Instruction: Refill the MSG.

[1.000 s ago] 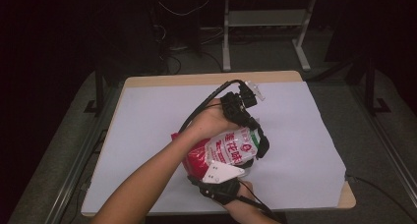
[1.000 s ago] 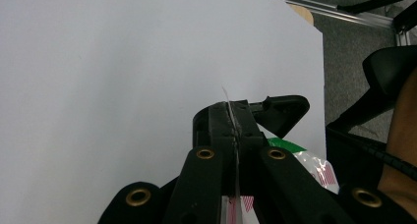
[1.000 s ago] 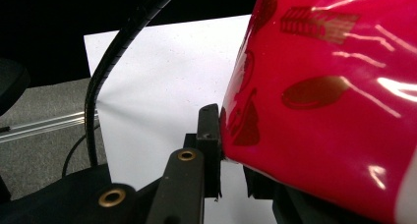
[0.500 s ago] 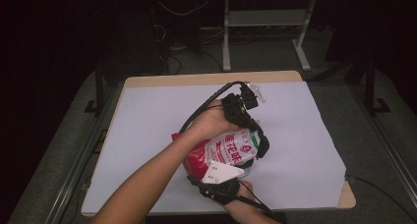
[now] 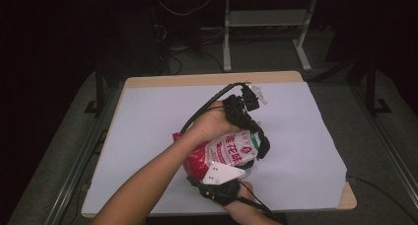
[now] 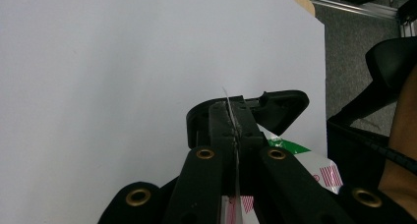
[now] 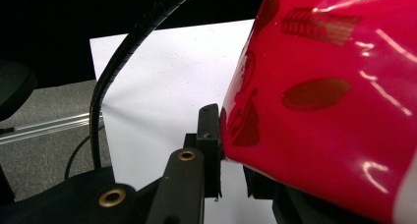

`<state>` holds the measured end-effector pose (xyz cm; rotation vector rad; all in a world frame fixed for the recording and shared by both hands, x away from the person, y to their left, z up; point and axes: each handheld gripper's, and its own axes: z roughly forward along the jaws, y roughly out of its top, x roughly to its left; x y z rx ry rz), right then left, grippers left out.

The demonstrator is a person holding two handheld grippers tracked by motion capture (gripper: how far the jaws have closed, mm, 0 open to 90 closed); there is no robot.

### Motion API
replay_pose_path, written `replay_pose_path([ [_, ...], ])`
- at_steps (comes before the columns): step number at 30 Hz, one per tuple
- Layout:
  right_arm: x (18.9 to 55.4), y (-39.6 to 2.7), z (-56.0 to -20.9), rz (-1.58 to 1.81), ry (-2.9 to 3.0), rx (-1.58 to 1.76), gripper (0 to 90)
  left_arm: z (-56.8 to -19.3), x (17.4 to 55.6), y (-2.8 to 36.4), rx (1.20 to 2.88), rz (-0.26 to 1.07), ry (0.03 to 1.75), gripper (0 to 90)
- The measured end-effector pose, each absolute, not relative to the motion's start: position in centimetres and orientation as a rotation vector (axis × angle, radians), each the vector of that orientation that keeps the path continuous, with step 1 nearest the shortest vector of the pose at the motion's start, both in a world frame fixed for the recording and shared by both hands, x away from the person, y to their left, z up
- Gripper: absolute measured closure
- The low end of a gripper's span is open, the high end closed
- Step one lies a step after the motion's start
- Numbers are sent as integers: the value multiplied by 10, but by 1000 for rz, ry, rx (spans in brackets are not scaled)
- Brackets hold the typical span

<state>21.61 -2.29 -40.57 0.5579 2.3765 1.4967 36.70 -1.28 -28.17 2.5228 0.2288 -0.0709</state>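
The left gripper is clamped tight, forearm reaching diagonally across. The right gripper is below it, jaws pressed together, wrist low.

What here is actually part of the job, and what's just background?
In use:
snack bag
left gripper, shut on its edge
right gripper, clamped on its red end
white table

Background:
metal stand
floor cables
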Motion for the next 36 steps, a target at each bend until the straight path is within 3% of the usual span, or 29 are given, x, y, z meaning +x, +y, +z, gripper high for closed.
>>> replay_pose_path([
  [36,217,-22,-404,1511,2366,542,789,-282,367,-13,2527,-69,229,899],
])
